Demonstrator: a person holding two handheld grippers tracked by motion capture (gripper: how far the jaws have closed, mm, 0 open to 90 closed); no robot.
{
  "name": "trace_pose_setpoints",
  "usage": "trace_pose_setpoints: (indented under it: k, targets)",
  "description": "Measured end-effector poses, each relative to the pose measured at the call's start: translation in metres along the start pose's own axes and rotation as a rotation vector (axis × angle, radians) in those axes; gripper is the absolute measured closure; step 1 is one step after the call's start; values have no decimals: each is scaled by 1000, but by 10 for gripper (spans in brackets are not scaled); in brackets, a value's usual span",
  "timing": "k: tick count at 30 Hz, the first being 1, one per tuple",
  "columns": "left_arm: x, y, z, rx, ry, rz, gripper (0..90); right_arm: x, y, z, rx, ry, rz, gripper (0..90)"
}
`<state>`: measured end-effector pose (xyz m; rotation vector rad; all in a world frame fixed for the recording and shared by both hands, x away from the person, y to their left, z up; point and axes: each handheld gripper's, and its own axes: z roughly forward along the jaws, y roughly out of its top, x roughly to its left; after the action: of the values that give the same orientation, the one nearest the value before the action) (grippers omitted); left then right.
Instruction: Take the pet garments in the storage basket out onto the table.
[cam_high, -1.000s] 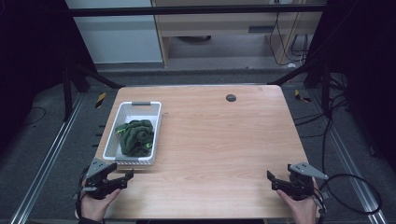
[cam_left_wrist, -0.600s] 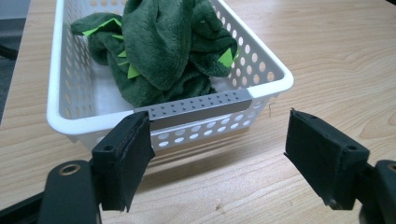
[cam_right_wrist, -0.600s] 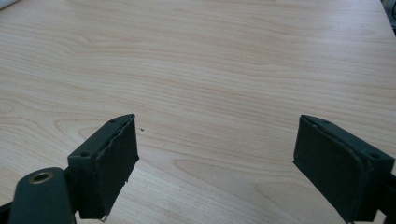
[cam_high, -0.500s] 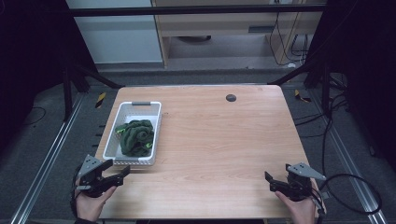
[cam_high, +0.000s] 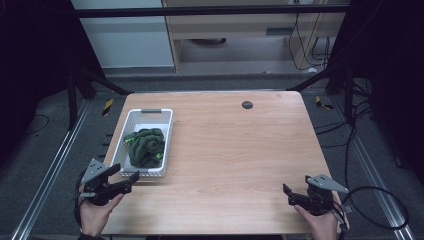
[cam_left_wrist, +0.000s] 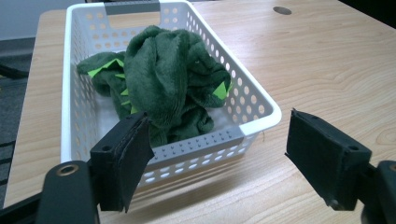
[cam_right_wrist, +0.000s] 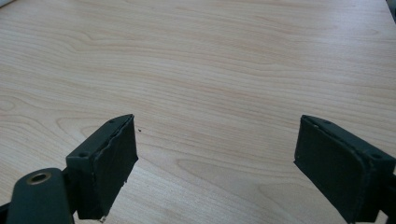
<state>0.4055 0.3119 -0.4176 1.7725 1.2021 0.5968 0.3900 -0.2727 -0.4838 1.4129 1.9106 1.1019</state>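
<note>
- Tabletop (cam_high: 240, 150): light wood, bare apart from the basket at its left side and a small dark round hole (cam_high: 247, 104) near the far edge.
- Basket (cam_high: 165, 131): white, perforated, long axis running from the near edge toward the far edge; grey handle bar on each short end. It sits just ahead of the left tool, near short wall facing it.
- Cloth (cam_high: 145, 146): dark green, plush, bunched with bright green bits; fully inside the basket, piled toward the middle and near end, rising to about rim level in the left gripper view (cam_left_wrist: 168, 74).
- Left tool (cam_high: 129, 178): held at the near-left corner of the tabletop, jaws wide apart, nothing between them; tips just short of the near basket wall, not touching. Cloth lies straight ahead and past that wall, so a grab looks to need going up over the rim and down.
- Right tool (cam_high: 289, 195): near-right corner, jaws wide apart, empty, over bare wood; well apart from the basket.
- Left hand is clearly the nearer one to basket and cloth.
</note>
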Motion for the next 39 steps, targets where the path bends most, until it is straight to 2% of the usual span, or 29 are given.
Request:
trace_pose_setpoints:
  k: [17,25,39]
  targets:
    - [4,29,3,-31,-7,19,206,-2,1,0,-2,-11,-2,123]
    - [8,36,5,-25,-6,18,193,-2,3,0,-3,-14,0,123]
    - [8,55,24,11,-10,31,187,-2,3,2,4,-9,3,123]
